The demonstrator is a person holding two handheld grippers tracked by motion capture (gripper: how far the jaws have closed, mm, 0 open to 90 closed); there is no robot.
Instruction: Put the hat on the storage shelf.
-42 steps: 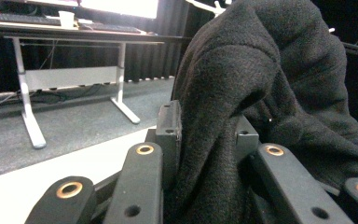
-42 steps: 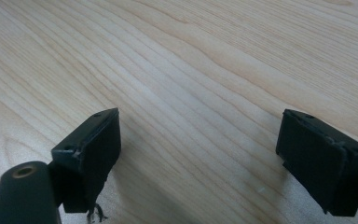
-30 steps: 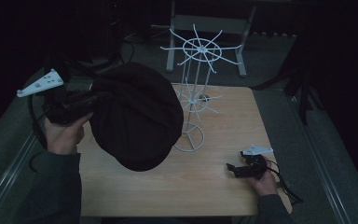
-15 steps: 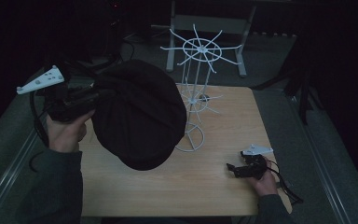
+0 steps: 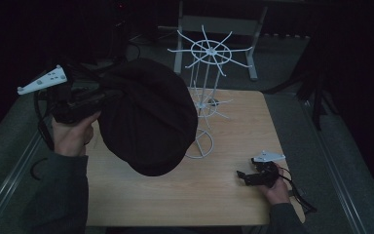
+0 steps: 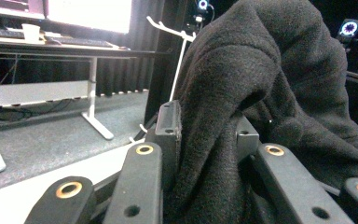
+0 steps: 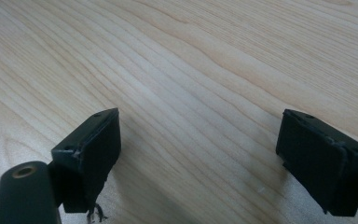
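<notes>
**A:** So where's the black cap (image 5: pixel 148 117) at right now?

**B:** Basically it's held up in the air by the left gripper (image 5: pixel 85 95), with the jaws clamped on a fold of the fabric. It's hung over the left half of the wooden table (image 5: pixel 233 195), just in front of the white wire rack (image 5: pixel 205 97).

**A:** And the right gripper (image 7: pixel 198 154)?

**B:** It's rested low on the table near the right edge, jaws spread wide, nothing gripped between them.
</notes>
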